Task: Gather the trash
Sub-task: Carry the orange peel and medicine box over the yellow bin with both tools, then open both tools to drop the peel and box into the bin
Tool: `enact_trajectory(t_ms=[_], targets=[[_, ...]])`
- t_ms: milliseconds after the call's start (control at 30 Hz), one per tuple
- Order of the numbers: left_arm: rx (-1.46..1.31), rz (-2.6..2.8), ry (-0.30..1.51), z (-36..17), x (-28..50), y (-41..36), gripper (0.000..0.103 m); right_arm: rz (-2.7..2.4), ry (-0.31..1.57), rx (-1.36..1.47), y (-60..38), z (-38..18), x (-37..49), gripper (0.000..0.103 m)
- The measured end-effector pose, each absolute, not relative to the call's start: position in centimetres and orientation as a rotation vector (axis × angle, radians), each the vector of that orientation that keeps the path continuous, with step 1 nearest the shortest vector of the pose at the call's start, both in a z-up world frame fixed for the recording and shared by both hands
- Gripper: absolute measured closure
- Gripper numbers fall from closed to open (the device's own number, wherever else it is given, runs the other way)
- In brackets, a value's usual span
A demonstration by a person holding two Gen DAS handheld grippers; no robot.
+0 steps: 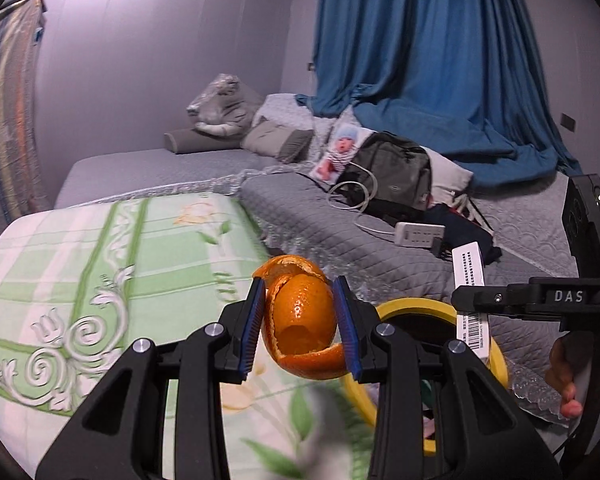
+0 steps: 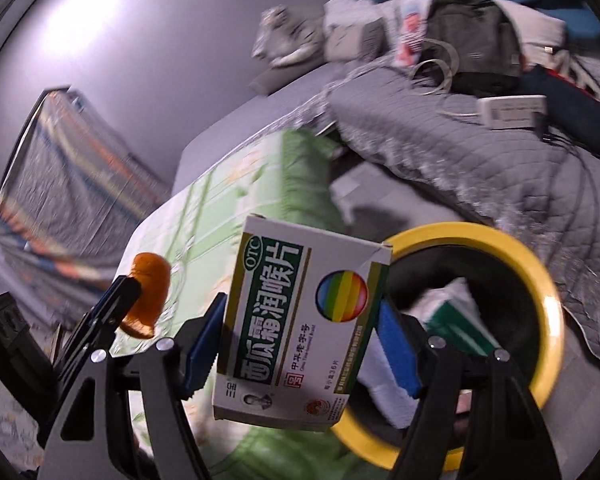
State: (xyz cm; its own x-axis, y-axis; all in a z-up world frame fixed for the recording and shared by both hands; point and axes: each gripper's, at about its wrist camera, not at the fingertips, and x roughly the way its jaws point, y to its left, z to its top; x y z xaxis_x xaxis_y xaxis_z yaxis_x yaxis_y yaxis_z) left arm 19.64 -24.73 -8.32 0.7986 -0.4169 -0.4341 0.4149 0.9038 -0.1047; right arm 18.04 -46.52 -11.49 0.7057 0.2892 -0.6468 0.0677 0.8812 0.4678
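Note:
My left gripper is shut on an orange peel and holds it in the air over the green quilt, just left of the yellow-rimmed bin. My right gripper is shut on a white and green medicine box and holds it just left of the bin's yellow rim. The bin has white and green packaging inside. In the left wrist view the right gripper shows at the right, with the box edge-on. In the right wrist view the left gripper with the peel shows at the left.
A green checked quilt covers the near bed. A grey quilted cover carries a dark backpack, cables, a white remote and pillows. Blue curtains hang behind. A framed picture leans on the wall at left.

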Motion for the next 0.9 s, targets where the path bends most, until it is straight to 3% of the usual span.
enact_trajectory(t_ms=[833, 867, 900], targets=[[0.119, -0.656, 0.644, -14.0, 21.9, -36.4, 0.068, -0.152, 0.81, 0.578, -55.9, -18.0, 16.2, 0.034], [0.122, -0.653, 0.643, -14.1, 21.9, -36.5, 0.066, -0.157, 0.815, 0.583, -56.2, -18.3, 16.3, 0.034], [0.125, -0.653, 0.634, -14.1, 21.8, -36.6, 0.057, -0.171, 0.82, 0.58, -56.4, -18.5, 16.4, 0.034]])
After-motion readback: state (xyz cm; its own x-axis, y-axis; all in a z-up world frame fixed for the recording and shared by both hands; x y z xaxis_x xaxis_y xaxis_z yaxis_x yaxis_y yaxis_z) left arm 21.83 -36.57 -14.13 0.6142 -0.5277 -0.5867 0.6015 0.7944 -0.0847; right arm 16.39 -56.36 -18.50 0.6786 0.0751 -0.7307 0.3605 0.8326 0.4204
